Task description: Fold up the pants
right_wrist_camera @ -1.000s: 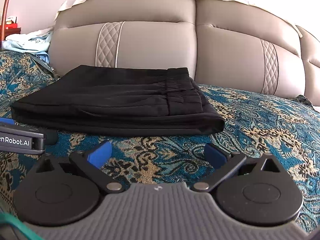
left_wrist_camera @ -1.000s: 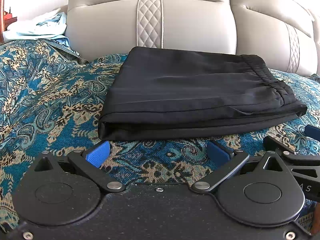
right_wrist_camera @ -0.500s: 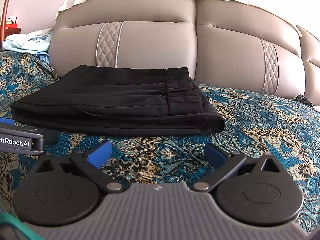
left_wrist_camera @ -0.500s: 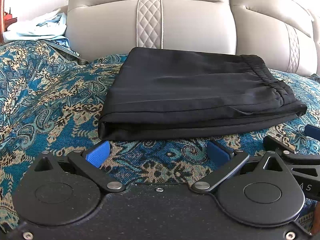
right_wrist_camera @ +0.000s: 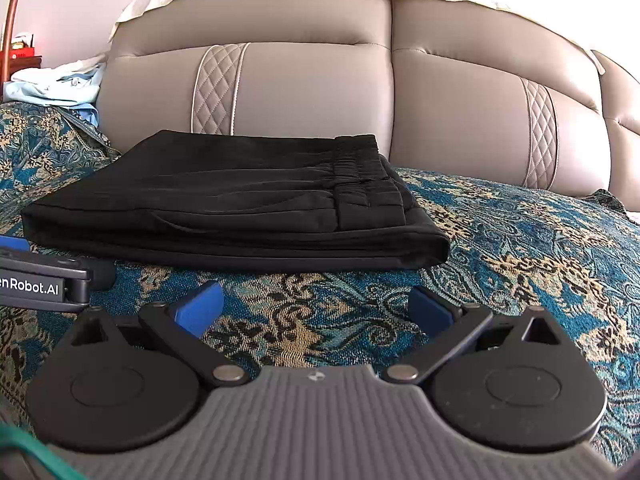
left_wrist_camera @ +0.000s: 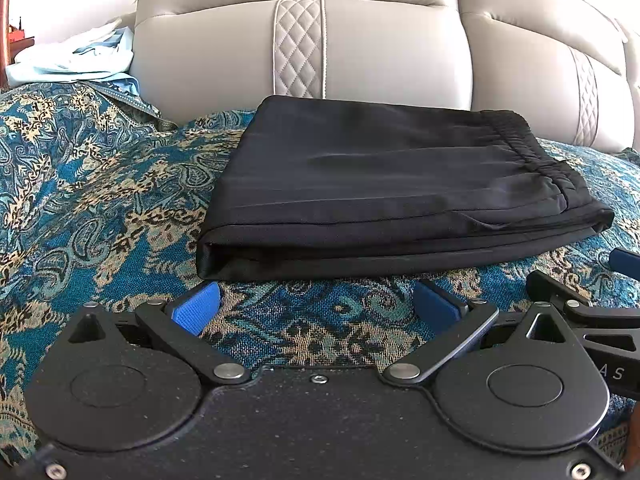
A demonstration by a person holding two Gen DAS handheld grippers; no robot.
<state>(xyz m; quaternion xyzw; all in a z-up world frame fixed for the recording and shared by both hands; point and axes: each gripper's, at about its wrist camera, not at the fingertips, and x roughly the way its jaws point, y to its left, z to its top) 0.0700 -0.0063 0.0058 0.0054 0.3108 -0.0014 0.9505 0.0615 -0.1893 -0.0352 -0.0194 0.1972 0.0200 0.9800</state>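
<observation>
Black pants lie folded into a flat rectangle on the patterned bedspread, with the elastic waistband on the right side. The right wrist view shows the same pants from further right. My left gripper rests just in front of the pants' near edge, open, its blue pads wide apart with only bedspread between them. My right gripper sits beside it, likewise open and holding nothing. The right gripper's tip pokes into the left view at the right edge, and the left gripper's body shows at the left of the right view.
A blue and gold paisley bedspread covers the bed. A padded beige headboard rises right behind the pants. Light blue cloth is piled at the far left by the headboard.
</observation>
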